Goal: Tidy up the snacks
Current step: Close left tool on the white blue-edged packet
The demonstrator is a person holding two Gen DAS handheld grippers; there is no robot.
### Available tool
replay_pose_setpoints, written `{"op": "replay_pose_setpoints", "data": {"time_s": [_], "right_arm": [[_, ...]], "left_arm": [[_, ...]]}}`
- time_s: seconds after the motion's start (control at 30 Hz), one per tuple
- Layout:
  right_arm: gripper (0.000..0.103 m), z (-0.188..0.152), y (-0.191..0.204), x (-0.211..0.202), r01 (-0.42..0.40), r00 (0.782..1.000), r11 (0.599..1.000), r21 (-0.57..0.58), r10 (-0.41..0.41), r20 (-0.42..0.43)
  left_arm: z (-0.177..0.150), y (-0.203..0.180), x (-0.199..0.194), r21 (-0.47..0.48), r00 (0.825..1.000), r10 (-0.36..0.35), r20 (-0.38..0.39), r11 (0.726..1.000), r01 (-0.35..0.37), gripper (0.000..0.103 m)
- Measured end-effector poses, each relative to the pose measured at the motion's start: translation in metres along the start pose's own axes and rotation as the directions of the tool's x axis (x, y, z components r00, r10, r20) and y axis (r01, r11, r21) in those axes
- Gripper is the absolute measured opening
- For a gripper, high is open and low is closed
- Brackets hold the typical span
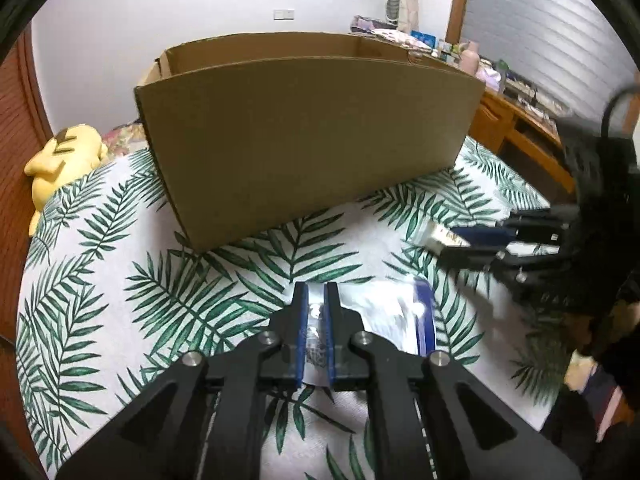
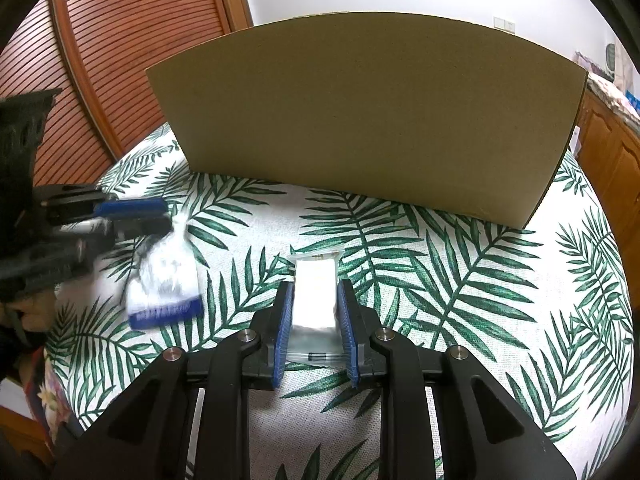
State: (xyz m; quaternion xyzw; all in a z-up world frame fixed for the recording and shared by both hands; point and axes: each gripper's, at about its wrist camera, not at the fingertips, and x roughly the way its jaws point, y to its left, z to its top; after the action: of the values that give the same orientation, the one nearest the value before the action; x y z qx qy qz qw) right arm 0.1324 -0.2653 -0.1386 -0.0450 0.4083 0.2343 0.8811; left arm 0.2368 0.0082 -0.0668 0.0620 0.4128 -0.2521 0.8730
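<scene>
The left hand-held gripper [image 1: 316, 308] is clamped on the edge of a crinkled silver snack pouch with a blue band [image 1: 394, 312], apparently lifted just off the leaf-print surface [image 1: 160, 280]. The right hand-held gripper [image 2: 316, 312] grips a clear packet with a white filling [image 2: 314, 300]. Both are before the open brown cardboard box [image 1: 304, 136].

Both wrist views look steeply down, close over the leaf-print cloth [image 1: 100, 280], sharing the cardboard box [image 2: 360, 120].
</scene>
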Motion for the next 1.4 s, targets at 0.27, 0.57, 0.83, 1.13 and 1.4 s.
{"op": "replay_pose_setpoints", "data": {"time_s": [0.27,0.57,0.83,1.13,1.4], "right_arm": [[0.02,0.001,0.003,0.001,0.011,1.0,1.0,-0.009,-0.011,-0.002],[0.02,0.001,0.003,0.001,0.013,1.0,1.0,-0.011,-0.013,-0.002],[0.02,0.0,0.003,0.001,0.008,1.0,1.0,-0.008,-0.008,-0.002],[0.02,-0.001,0.003,0.0,0.006,1.0,1.0,-0.006,-0.006,-0.001],[0.02,-0.001,0.003,0.001,0.005,1.0,1.0,-0.005,-0.005,-0.001]], "left_arm": [[-0.002,0.001,0.007,0.0,1.0,-0.004,-0.024,1.0,0.004,0.009],[-0.003,0.002,-0.002,-0.017,1.0,0.028,0.006,0.999,-0.028,0.048],[-0.008,0.0,0.011,-0.034,0.997,0.074,-0.026,0.997,-0.075,0.059],[-0.015,-0.009,0.025,-0.028,0.996,0.074,-0.051,0.997,-0.076,0.075],[-0.009,-0.019,0.033,0.008,0.997,0.061,-0.057,0.998,-0.061,0.075]]}}
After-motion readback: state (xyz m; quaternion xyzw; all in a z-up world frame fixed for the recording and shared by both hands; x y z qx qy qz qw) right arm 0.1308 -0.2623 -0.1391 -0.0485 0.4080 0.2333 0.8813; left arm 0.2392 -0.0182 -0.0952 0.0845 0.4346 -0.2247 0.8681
